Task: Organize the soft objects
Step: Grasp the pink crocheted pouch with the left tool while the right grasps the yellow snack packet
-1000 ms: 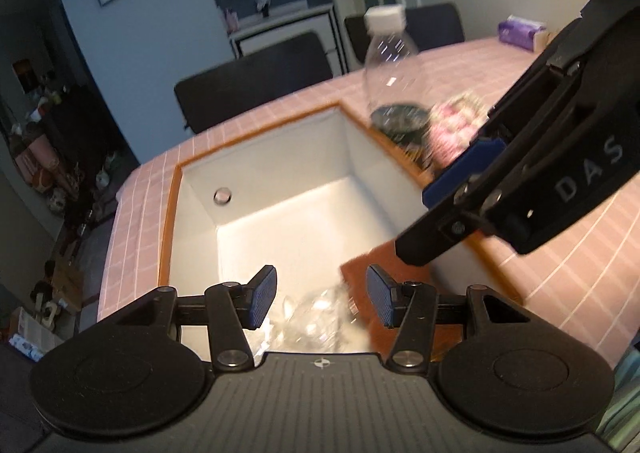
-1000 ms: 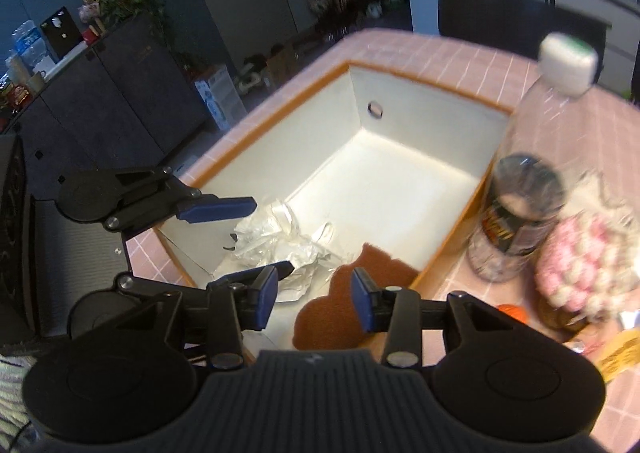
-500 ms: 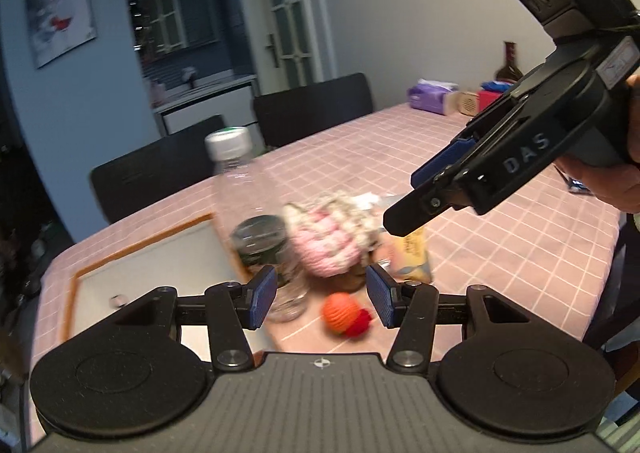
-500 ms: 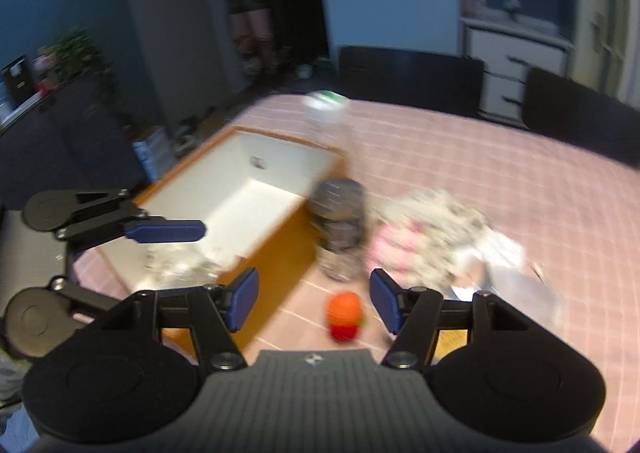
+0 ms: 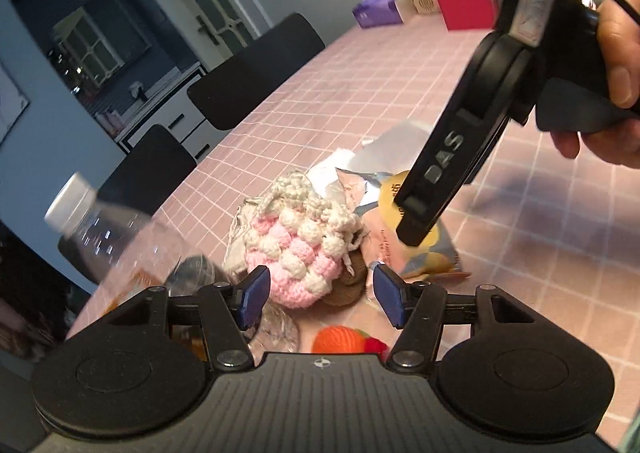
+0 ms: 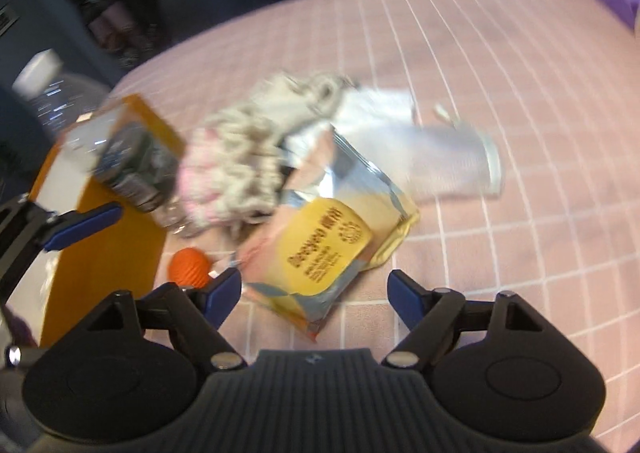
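Right tool (image 6: 314, 289) spread wide, empty, over yellow snack packet (image 6: 328, 249) lying flat on pink surface (image 6: 520, 213), long axis diagonal, near-left to far-right. Left tool (image 5: 318, 295) parted, empty, before crocheted pouch (image 5: 298, 253).

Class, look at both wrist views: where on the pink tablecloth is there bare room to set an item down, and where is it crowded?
Bare cloth lies right of the snack packet, and beyond the pile toward the purple box. It is crowded where the crocheted pouch, bottle and orange ball cluster beside the storage box.
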